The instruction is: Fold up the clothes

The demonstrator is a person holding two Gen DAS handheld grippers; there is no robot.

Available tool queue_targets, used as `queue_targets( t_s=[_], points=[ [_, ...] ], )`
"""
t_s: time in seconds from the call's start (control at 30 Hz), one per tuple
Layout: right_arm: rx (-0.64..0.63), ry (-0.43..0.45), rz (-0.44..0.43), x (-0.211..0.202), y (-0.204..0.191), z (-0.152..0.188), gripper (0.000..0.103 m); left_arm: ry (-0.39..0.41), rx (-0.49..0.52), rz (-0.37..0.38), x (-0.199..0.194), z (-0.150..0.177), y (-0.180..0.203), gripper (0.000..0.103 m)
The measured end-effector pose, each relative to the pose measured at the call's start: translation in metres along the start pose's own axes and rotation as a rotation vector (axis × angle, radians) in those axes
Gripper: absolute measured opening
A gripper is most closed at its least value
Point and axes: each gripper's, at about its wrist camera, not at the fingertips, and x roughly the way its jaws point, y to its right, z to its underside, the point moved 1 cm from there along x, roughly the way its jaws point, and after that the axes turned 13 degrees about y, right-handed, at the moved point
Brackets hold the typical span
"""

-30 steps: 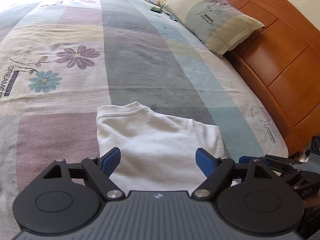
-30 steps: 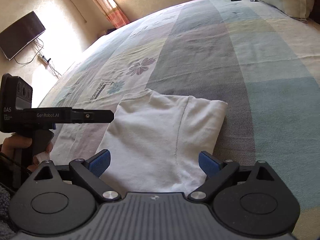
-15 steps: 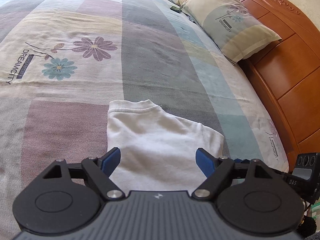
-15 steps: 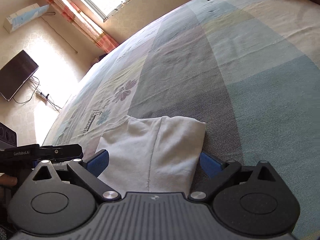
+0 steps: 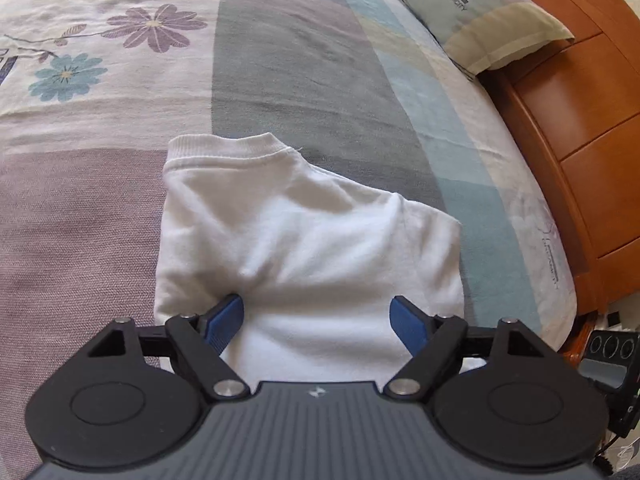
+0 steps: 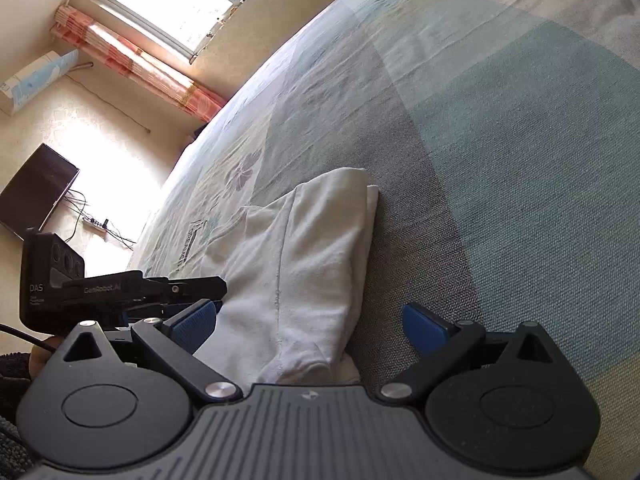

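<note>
On the bed point(image 5: 288, 60), near its close edge: white shirt point(image 5: 304, 220), folded, ribbed collar farthest from the grippers. Left gripper point(image 5: 319, 320) low over the shirt's near hem, jaws spread wide, gripping nothing, 1 blue pad point(image 5: 224, 320) touching the cloth. Right gripper point(image 6: 310, 326) at the shirt's right edge, jaws likewise wide apart, empty. Beyond the shirt, pillow point(image 5: 480, 16) against wooden headboard point(image 5: 580, 100).

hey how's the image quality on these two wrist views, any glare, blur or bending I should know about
Left wrist view: even daylight, sharp, the white shirt slightly washed out; fisheye bows the wooden headboard. Right wrist view: the window is blown out and glare bleaches the floor under the TV; the bedspread curves strongly, with dark corners; the shirt casts a soft shadow to its right.
</note>
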Motion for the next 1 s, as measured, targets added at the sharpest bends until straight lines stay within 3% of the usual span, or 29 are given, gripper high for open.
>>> queue_targets(
  t_s=[0.2, 0.57, 0.67, 0.77, 0.9, 1.0],
  points=[
    [0.040, 0.014, -0.019, 0.005, 0.007, -0.002, 0.102, -0.023, 0.078, -0.010, -0.004, -0.003, 0.015, 0.080],
    [-0.006, -0.013, 0.002, 0.011, -0.002, 0.000, 0.103, -0.072, 0.116, 0.096, -0.017, 0.001, 0.018, 0.079],
    [-0.029, -0.029, 0.012, 0.010, -0.005, 0.001, 0.103, -0.129, 0.113, 0.149, -0.024, 0.008, 0.021, 0.081],
    [-0.039, -0.040, 0.015, 0.007, -0.006, 0.001, 0.103, -0.202, 0.040, 0.170, -0.024, 0.026, 0.009, 0.084],
    [-0.040, -0.049, 0.016, 0.006, -0.007, 0.002, 0.103, -0.163, -0.023, 0.154, -0.036, 0.024, -0.001, 0.084],
    [-0.051, -0.069, 0.014, 0.006, -0.012, 0.000, 0.103, -0.103, 0.030, 0.137, -0.043, 0.012, 0.002, 0.084]
  ],
)
